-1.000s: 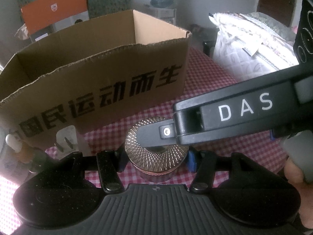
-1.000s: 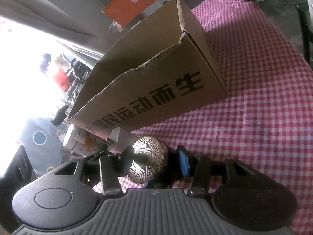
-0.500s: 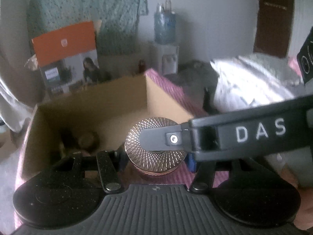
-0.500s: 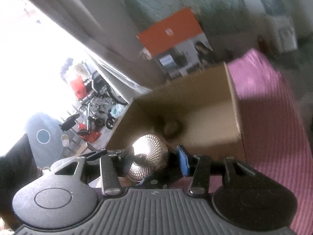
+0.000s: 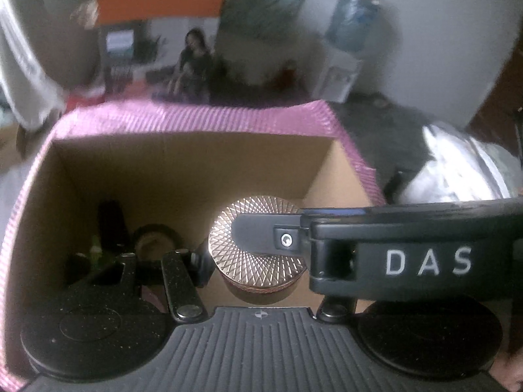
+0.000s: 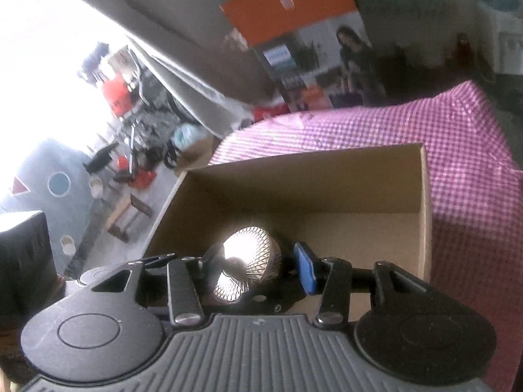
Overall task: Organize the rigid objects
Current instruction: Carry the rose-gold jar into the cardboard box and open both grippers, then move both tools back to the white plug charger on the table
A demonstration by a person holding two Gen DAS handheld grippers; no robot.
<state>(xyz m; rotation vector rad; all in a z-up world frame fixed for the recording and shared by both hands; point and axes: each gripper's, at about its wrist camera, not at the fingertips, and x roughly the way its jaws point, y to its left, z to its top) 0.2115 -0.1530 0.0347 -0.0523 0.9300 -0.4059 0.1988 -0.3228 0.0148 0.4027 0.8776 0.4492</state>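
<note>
Pinching the rose-gold jar [image 5: 258, 248] by its sides between my left gripper [image 5: 258, 261] and right gripper [image 6: 251, 268], both sets of jaws pressed on it, I held it at lower centre over the open cardboard box [image 5: 183, 170] on the pink checked cloth [image 6: 457, 137], seemingly to set it beside the dark items [image 5: 111, 228] inside.

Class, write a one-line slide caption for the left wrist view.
Both grippers hold a round copper-coloured jar with a patterned metal lid over the open brown cardboard box, where dark items already lie.
</note>
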